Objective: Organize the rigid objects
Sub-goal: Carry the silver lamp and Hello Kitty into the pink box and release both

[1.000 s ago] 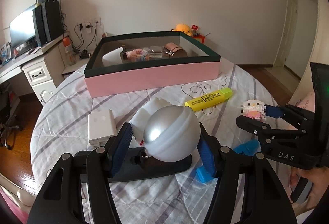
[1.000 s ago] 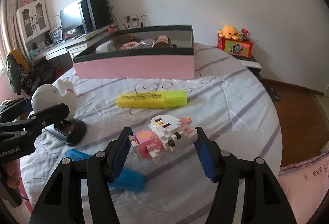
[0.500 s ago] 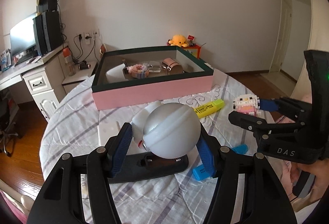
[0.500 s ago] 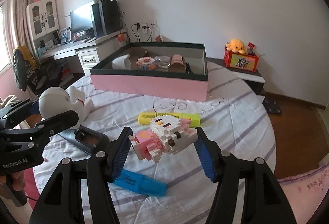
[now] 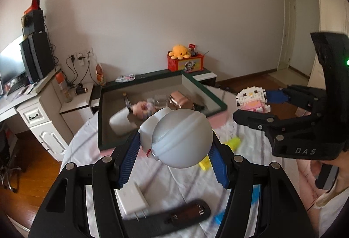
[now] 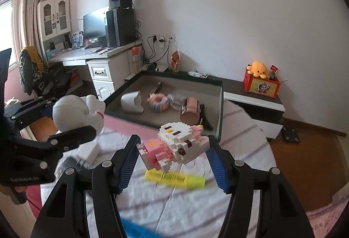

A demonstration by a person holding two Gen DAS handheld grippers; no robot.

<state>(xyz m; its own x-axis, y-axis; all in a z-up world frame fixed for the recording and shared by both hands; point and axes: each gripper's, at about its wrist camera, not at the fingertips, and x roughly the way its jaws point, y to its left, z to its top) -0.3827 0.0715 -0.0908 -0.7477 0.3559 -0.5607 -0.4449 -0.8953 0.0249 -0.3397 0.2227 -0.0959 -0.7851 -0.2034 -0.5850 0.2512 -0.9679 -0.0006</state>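
blur hides tray (image 5: pixel 102 120) contents, perhaps a cup; left gripper (image 5: pixel 174 151) clamps round toy (image 5: pixel 181 137), right gripper (image 6: pixel 174 156) brick figure (image 6: pixel 176 146).

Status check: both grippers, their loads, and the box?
Left hand-held gripper shut on white figure. Right hand-held gripper shut on block toy. Pink box ahead, part full, open top.

Right gripper (image 6: pixel 173 150) clamps block figure (image 6: pixel 174 146) (pink-white) above table (image 6: pixel 240 133).
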